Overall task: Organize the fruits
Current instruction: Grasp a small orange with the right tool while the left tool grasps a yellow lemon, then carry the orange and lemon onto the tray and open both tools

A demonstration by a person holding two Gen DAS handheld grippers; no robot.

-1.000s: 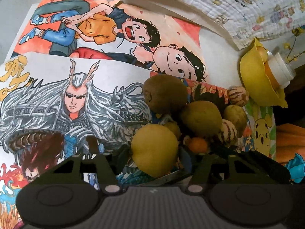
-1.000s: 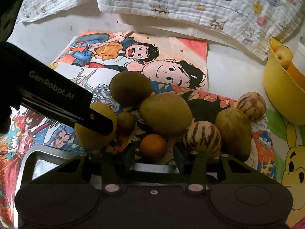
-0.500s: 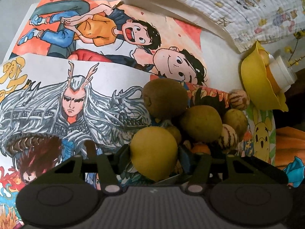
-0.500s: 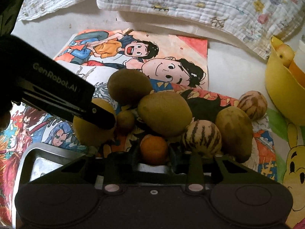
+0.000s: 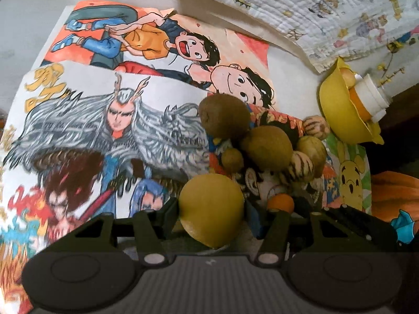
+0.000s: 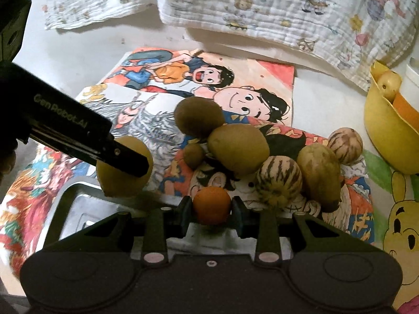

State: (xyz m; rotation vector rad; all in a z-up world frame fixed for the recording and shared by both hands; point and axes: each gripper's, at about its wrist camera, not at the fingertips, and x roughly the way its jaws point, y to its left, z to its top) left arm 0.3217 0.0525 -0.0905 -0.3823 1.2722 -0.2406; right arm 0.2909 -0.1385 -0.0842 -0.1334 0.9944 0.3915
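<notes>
Fruit is gripped: left hand-held gripper (image 5: 212, 217) clamps the pear (image 5: 210, 209), right hand-held gripper (image 6: 212, 206) the orange (image 6: 212, 204); next, probably the tray (image 6: 78, 198) beside the pile.

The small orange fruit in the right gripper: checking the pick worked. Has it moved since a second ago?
Yes. The small orange fruit has risen off the drawings toward the silver metal tray, away from the striped round melon, gripped by the right gripper.

A home — hand-coloured cartoon drawings (image 5: 146, 83) and a child's printed quilt (image 6: 275, 13) cover the table.
</notes>
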